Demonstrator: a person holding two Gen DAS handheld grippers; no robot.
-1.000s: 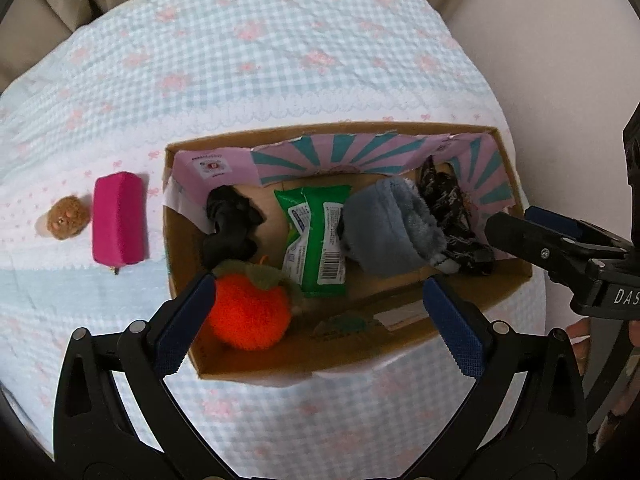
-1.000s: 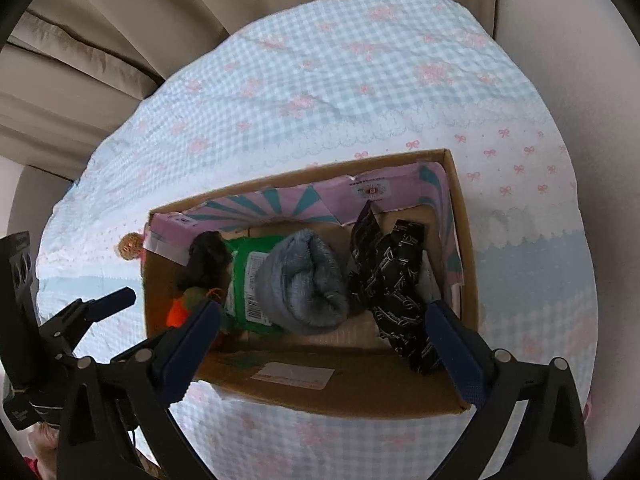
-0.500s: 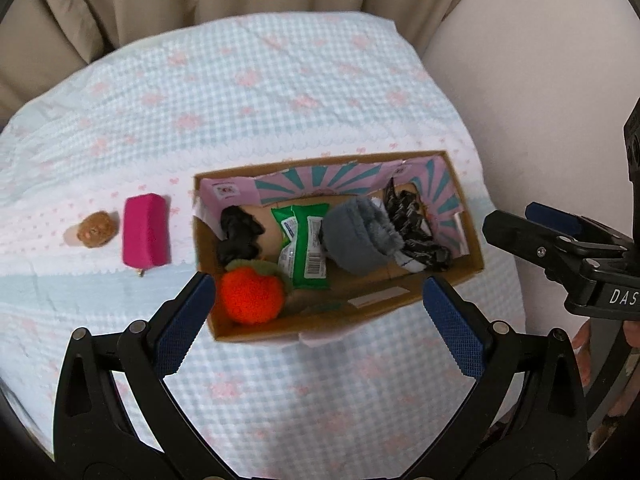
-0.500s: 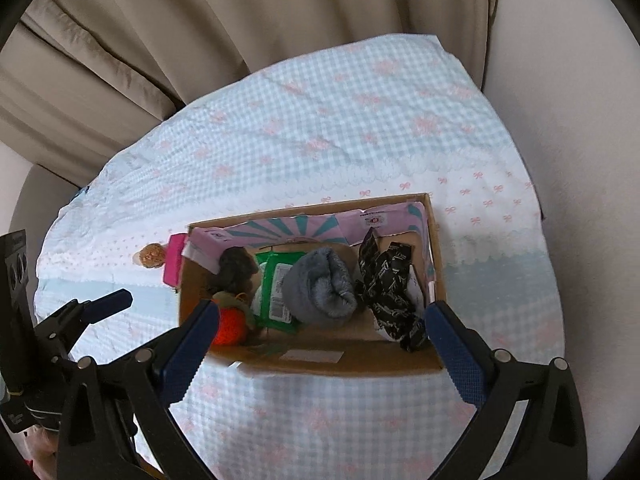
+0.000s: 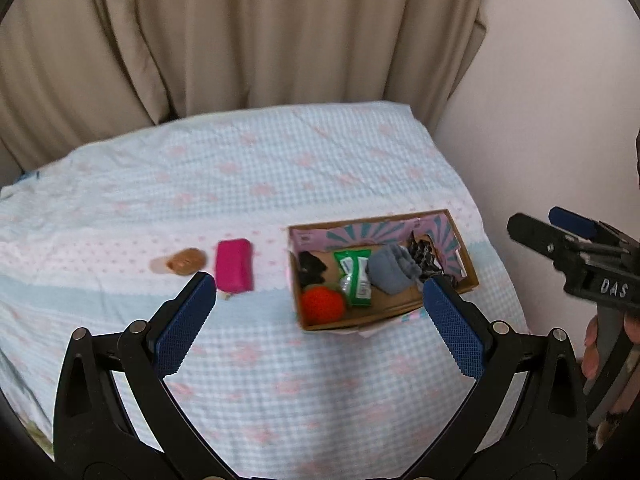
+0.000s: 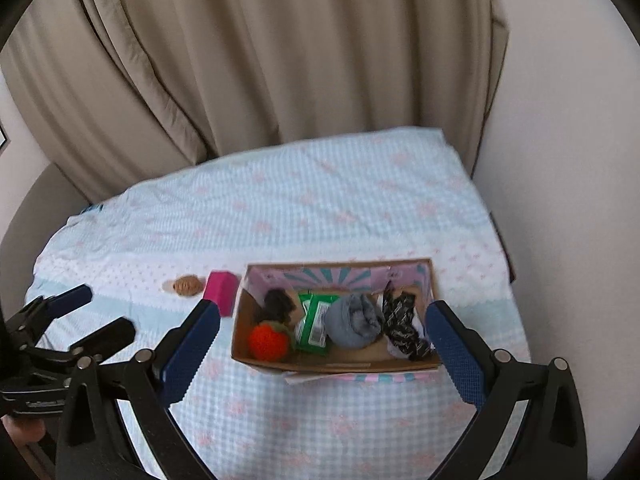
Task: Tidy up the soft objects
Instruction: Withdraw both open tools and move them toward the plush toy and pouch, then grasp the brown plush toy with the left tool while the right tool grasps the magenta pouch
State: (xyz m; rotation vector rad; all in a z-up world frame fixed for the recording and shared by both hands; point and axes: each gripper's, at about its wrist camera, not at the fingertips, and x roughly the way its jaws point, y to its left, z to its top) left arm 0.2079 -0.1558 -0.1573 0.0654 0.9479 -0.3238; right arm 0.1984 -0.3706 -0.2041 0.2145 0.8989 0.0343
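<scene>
An open cardboard box (image 5: pixel 468 268) (image 6: pixel 240 332) lies on the bed. It holds an orange plush ball (image 5: pixel 322 304) (image 6: pixel 268 342), a black soft item (image 5: pixel 312 266) (image 6: pixel 278 302), a green packet (image 5: pixel 354 276) (image 6: pixel 316 322), a grey rolled cloth (image 5: pixel 390 270) (image 6: pixel 354 320) and a black patterned cloth (image 5: pixel 424 254) (image 6: pixel 404 320). A pink pouch (image 5: pixel 234 264) (image 6: pixel 220 290) and a small brown plush (image 5: pixel 186 261) (image 6: pixel 185 285) lie left of the box. My left gripper (image 5: pixel 320 312) and right gripper (image 6: pixel 322 338) are open, empty, held back above the bed.
The bed has a light blue checked cover (image 5: pixel 280 184) (image 6: pixel 320 200). Beige curtains (image 5: pixel 240 40) (image 6: pixel 260 60) hang behind it and a pale wall (image 5: pixel 540 100) is on the right. The right gripper shows at the right edge of the left wrist view (image 5: pixel 568 240).
Both grippers have pulled up and back from the box, so the box looks smaller and the curtains have come into view. The objects have not moved.
</scene>
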